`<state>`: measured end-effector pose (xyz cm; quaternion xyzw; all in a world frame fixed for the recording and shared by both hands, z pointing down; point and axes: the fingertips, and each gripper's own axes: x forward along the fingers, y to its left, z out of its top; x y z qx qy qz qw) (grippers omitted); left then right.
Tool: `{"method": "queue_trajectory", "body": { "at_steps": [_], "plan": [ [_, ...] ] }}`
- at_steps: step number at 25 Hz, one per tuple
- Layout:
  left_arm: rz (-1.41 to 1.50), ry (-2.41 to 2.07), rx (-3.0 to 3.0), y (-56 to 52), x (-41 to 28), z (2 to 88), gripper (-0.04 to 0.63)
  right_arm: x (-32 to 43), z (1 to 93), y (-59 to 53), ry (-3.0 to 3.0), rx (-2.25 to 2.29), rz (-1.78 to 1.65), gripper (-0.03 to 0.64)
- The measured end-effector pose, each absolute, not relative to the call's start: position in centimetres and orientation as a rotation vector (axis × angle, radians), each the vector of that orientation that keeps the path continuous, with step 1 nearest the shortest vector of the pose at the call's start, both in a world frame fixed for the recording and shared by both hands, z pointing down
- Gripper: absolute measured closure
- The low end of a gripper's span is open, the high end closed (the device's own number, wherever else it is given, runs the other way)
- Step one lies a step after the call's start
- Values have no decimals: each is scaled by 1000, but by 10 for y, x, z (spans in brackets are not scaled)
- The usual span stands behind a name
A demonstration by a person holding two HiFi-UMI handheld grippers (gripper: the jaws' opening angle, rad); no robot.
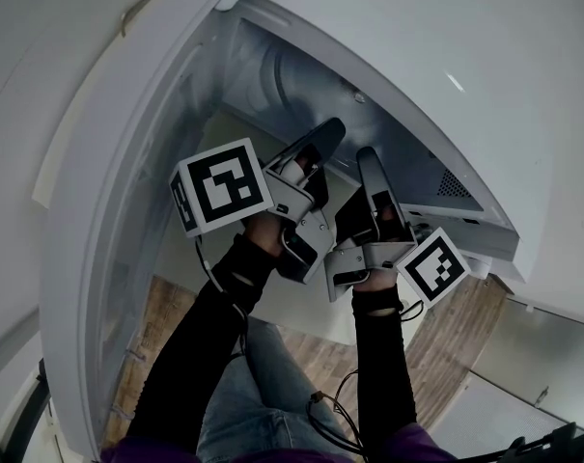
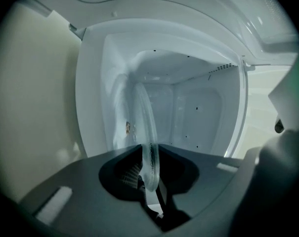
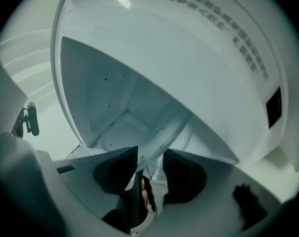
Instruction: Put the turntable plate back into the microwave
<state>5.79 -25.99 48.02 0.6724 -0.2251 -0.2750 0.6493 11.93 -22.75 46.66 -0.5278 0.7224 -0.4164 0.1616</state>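
With your left gripper (image 2: 150,154) alone pinching the plate (image 2: 148,137), which stands edge-on in the microwave (image 2: 198,112) mouth at mid-frame, and your right gripper (image 3: 150,154) wide and loose around its rim, it could swing, knock the cavity or slip free.

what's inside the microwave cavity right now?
The glass turntable plate, seen edge-on, reaches into the microwave cavity. Behind it are bare white walls with small holes. The cavity floor and any drive hub are hidden by the left gripper and the plate.
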Motion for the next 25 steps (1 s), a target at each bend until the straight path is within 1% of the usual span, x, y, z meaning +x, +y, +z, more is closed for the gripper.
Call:
{"method": "queue_trajectory", "body": {
  "at_steps": [3, 15, 16, 18, 25],
  "plan": [
    [-625, -520, 1533, -262, 57, 479, 522, 117, 467, -225, 2067, -1486, -1204, 457],
    [-605, -572, 1545, -270, 54, 482, 531, 94, 469, -216, 2128, -1445, -1225, 460],
    [-601, -573, 1549, -271, 54, 482, 531, 93, 469, -217, 2129, -1449, -1225, 468],
    [-601, -571, 1549, -271, 54, 482, 531, 91, 469, -218, 2130, -1464, -1214, 517],
    [-569, -592, 1565, -271, 55, 483, 526, 93, 465, -218, 2106, -1478, -1156, 534]
  ]
}}
